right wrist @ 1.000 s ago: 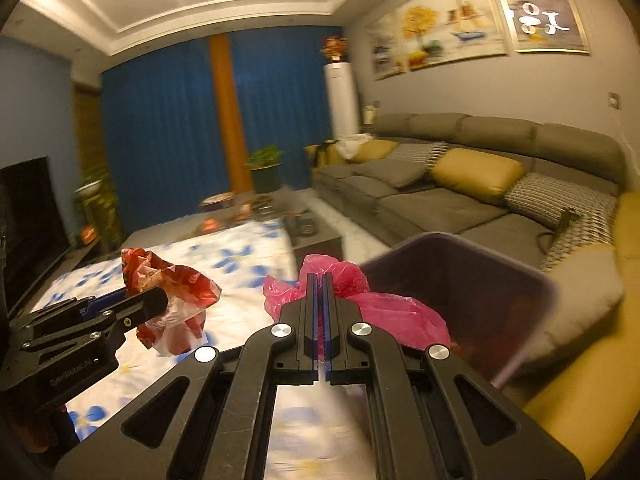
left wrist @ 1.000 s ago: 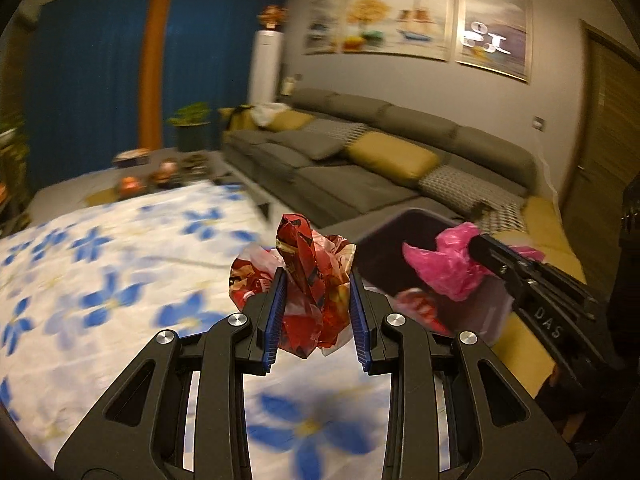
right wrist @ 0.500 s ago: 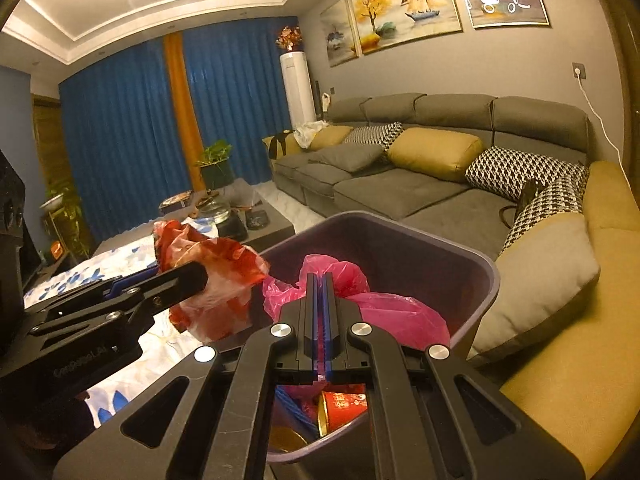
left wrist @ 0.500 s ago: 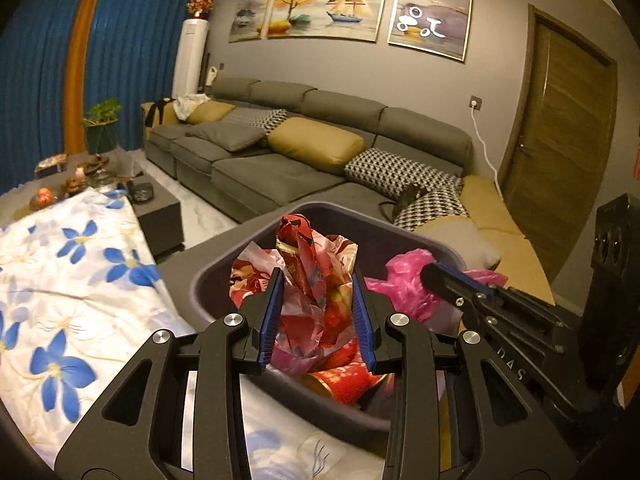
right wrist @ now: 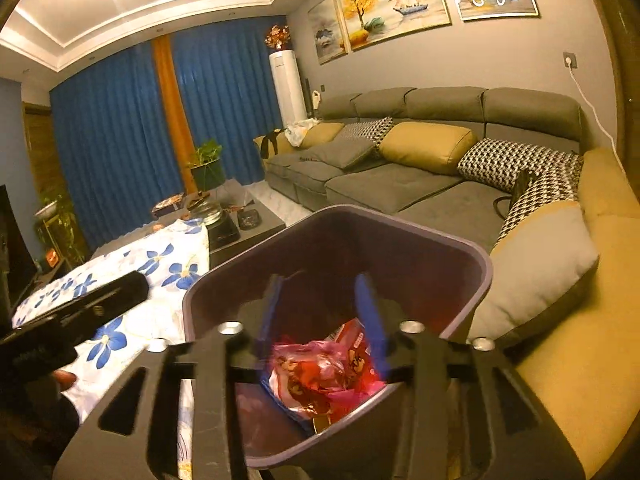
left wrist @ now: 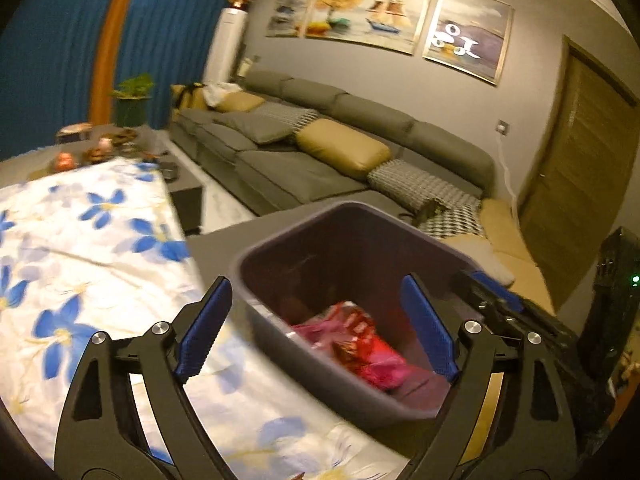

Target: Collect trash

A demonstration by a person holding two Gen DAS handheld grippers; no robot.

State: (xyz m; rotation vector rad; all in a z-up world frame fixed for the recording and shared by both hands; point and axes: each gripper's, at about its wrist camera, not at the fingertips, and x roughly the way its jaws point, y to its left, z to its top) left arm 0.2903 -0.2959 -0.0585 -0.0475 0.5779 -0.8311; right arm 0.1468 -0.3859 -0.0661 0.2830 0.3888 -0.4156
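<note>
Left wrist view: the left gripper [left wrist: 316, 326] is opening wide, nothing between its blue pads, above the dark purple plastic bin [left wrist: 276, 344] beside the white blue-flowered surface [left wrist: 80, 264]. Crumpled red and pink wrappers [left wrist: 360, 344] lie inside the bin.

Right wrist view: the right gripper [right wrist: 322, 320] is opening, holding nothing, over the bin [right wrist: 472, 276]; the wrappers [right wrist: 320, 372] rest below.

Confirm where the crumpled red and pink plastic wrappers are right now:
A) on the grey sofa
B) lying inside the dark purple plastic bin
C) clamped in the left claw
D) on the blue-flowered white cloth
B: the crumpled red and pink plastic wrappers lie in the dark purple plastic bin, with no pad pressing on them.
</note>
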